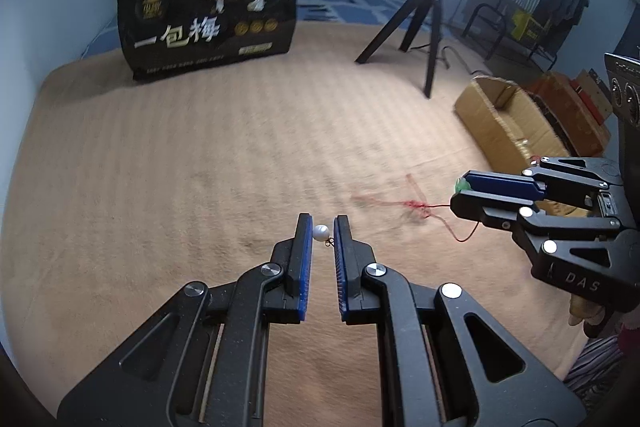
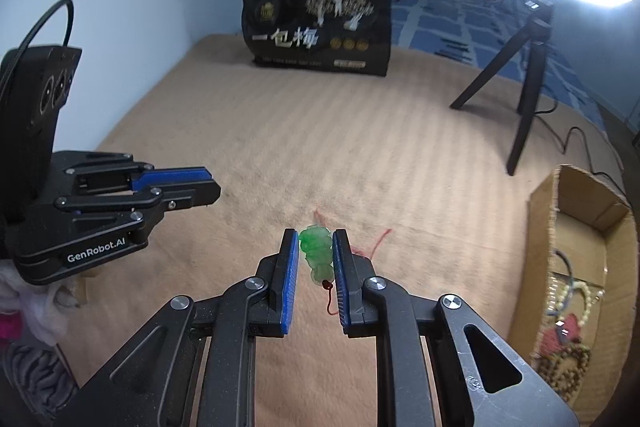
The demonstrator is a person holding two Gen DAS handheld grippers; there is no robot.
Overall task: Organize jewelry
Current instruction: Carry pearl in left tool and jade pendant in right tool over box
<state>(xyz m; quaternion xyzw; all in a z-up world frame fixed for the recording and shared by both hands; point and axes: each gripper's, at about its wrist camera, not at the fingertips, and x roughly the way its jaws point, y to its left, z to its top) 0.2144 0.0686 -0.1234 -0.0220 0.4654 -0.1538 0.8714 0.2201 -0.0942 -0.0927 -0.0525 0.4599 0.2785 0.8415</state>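
One tan blanket-covered bed (image 1: 200, 155) carries one black snack bag (image 1: 208, 23), one tripod (image 1: 420, 27) and one open cardboard box (image 2: 584, 267) of beaded jewelry. Two grippers work above it — the left gripper (image 1: 322, 231) pinching one white pearl bead (image 1: 321, 232) in narrow jaws, the right gripper (image 2: 316, 255) clamped on one green jade pendant (image 2: 317, 253), its red cord (image 1: 424, 207) trailing to the bed.
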